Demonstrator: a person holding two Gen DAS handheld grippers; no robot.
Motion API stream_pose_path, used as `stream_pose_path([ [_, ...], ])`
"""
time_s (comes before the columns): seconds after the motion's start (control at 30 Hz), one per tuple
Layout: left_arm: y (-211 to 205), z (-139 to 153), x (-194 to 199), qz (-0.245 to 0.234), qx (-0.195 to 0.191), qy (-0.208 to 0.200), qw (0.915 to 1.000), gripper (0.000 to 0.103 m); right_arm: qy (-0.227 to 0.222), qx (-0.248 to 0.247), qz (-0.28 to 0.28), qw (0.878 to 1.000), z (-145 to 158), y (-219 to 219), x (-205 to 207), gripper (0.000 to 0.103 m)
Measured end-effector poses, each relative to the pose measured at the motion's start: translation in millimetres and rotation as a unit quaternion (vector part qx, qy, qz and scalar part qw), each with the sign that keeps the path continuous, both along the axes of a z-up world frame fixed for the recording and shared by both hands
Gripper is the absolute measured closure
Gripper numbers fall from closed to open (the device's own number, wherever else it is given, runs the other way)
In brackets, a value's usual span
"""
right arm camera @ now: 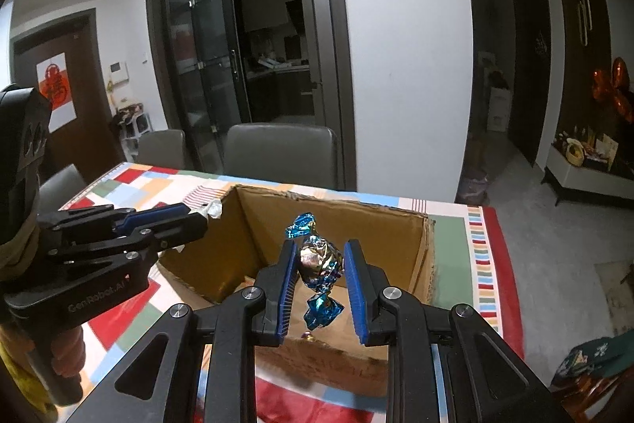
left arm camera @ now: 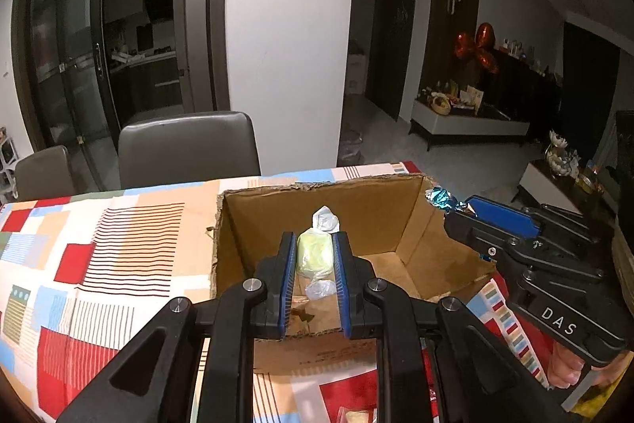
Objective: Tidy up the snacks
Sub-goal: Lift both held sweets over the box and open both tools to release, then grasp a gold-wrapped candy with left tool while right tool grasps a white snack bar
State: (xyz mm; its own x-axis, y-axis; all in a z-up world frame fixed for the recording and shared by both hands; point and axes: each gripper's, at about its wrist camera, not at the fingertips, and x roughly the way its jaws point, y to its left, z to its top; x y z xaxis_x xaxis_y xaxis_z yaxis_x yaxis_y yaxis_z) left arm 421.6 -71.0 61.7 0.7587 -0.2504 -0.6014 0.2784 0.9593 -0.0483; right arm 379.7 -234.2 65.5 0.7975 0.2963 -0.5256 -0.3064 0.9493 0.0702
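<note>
Box (left arm camera: 396, 221) open-topped with bare floor inside, both grippers (left arm camera: 315, 256) (right arm camera: 320, 264) crowding over its mouth, cardboard walls hemming the sides, patterned table (left arm camera: 119, 244) unobstructed to the left, chairs (left arm camera: 190, 145) behind

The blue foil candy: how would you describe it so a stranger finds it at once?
Find the open cardboard box on the patchwork tablecloth. Above it, the right tongs hold a candy. It has shiny blue twisted foil; the left tongs' sweet is pale green.
</note>
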Motion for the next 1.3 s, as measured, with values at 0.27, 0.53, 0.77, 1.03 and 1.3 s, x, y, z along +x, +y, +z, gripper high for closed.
stream_pose_path([
  [0.27, 2.1, 2.9, -11.9, -0.002, 0.001, -0.011, 0.9999, 0.050, -0.010, -0.014, -0.009, 1.000, 0.6, -0.4, -13.6, 0.051],
  [0.53, 5.5, 13.1, -68.0, -0.002, 0.017, -0.052, 0.9985, 0.040, -0.015, -0.026, 0.025, 0.999, 2.1, 2.8, -51.8, 0.051],
  [0.77, 11.6, 13.3, -112.6, -0.004, 0.015, -0.065, 0.9977, 0.039, -0.006, -0.026, 0.051, 0.998, -1.4, 6.5, -79.6, 0.051],
  [1.03, 13.7, -0.5, -163.0, -0.011, 0.033, -0.075, 0.9966, 0.039, 0.003, -0.017, 0.077, 0.997, -19.7, 7.8, -119.7, 0.051],
  [1.3, 14.6, -26.5, -200.1, -0.019, 0.070, -0.066, 0.9952, 0.039, 0.028, -0.034, 0.100, 0.994, -43.7, 16.1, -144.4, 0.051],
])
